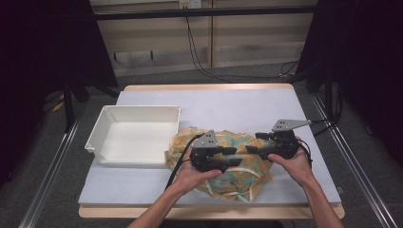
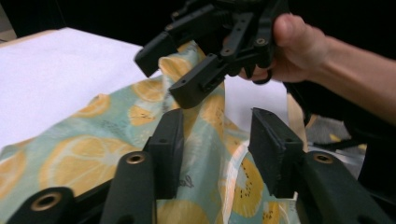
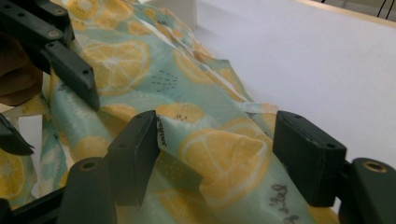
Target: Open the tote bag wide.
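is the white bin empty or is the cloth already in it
Empty. The bin shows a bare white floor in the high view; the cloth lies bunched on the table beside it, under both claws.

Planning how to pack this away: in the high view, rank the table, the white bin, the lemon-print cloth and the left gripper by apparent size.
1. table
2. white bin and lemon-print cloth: look about alike, so no ranking between them
3. left gripper, clearly smallest
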`<state>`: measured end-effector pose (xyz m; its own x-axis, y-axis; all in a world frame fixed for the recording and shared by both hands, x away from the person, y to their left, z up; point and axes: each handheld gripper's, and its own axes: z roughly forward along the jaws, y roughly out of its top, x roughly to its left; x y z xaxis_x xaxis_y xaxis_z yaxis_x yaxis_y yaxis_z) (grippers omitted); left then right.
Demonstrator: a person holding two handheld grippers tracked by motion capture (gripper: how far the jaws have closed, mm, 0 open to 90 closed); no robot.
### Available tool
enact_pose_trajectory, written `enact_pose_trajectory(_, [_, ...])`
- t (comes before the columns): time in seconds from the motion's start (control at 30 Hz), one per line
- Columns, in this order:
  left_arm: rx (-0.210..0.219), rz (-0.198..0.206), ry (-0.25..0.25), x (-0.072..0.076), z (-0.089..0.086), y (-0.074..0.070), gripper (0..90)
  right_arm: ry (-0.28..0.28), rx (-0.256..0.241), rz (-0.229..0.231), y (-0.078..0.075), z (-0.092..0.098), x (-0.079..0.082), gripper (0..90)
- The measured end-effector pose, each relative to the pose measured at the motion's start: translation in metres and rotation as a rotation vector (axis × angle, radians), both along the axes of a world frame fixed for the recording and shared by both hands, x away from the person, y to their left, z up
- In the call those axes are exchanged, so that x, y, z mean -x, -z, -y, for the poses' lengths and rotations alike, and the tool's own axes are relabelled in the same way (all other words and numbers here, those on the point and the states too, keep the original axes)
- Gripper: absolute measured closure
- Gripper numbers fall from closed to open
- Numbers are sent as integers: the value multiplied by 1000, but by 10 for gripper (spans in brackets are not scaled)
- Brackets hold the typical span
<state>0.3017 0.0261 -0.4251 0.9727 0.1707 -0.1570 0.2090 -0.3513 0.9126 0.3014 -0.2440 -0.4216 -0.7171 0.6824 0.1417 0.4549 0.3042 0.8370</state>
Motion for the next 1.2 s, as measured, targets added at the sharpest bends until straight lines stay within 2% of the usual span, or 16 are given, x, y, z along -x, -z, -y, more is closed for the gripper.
enact_pose_trajectory(0.07, [-53, 15, -4, 1, 5, 3, 591, -17, 16, -12, 3, -3, -2, 306])
enact_pose_trajectory(0.13, [-75, 19, -3, 0, 8, 7, 567, -18, 47, -29, 8, -8, -5, 317])
enact_pose_trajectory(0.2, [-115, 24, -13, 0, 10, 11, 536, -18, 52, -44, 13, -9, -9, 337])
enact_pose_trajectory(0.23, [-112, 28, -8, 0, 11, 13, 523, -12, 51, -55, 15, -9, -11, 368])
enact_pose_trajectory(0.37, [-149, 58, -12, 3, 14, 18, 521, 0, 36, -90, 26, -6, -20, 437])
enact_pose_trajectory(0.47, [-169, 81, -19, 5, 16, 17, 650, -7, 59, -103, 28, -11, -24, 545])
enact_pose_trajectory(0.53, [-178, 98, -4, 6, 14, 16, 758, 8, 58, -97, 27, -12, -26, 677])
enact_pose_trajectory(0.63, [-171, 89, 18, 9, 14, 14, 893, 27, 27, -91, 25, -9, -31, 824])
enact_pose_trajectory(0.7, [-146, 61, 37, 12, 13, 12, 900, 36, 15, -88, 22, -8, -36, 858])
enact_pose_trajectory(0.77, [-142, 68, 56, 17, 13, 9, 900, 50, 5, -81, 20, -8, -40, 871])
enact_pose_trajectory(0.8, [-124, 51, 73, 22, 13, 8, 900, 56, -1, -76, 19, -7, -42, 874])
enact_pose_trajectory(0.9, [-110, 37, 147, 38, 16, 4, 900, 85, -26, -72, 17, -6, -52, 883])
enact_pose_trajectory(0.93, [-101, 20, 166, 43, 18, 4, 900, 98, -32, -72, 18, -6, -57, 885])
enact_pose_trajectory(0.97, [-114, 25, 178, 46, 18, 4, 900, 107, -42, -79, 18, -6, -61, 886])
enact_pose_trajectory(1.03, [-104, 12, 204, 54, 18, 8, 900, 113, -45, -74, 20, -7, -67, 888])
enact_pose_trajectory(1.2, [-105, -16, 197, 65, 17, 21, 900, 146, -37, -88, 27, -9, -80, 892])
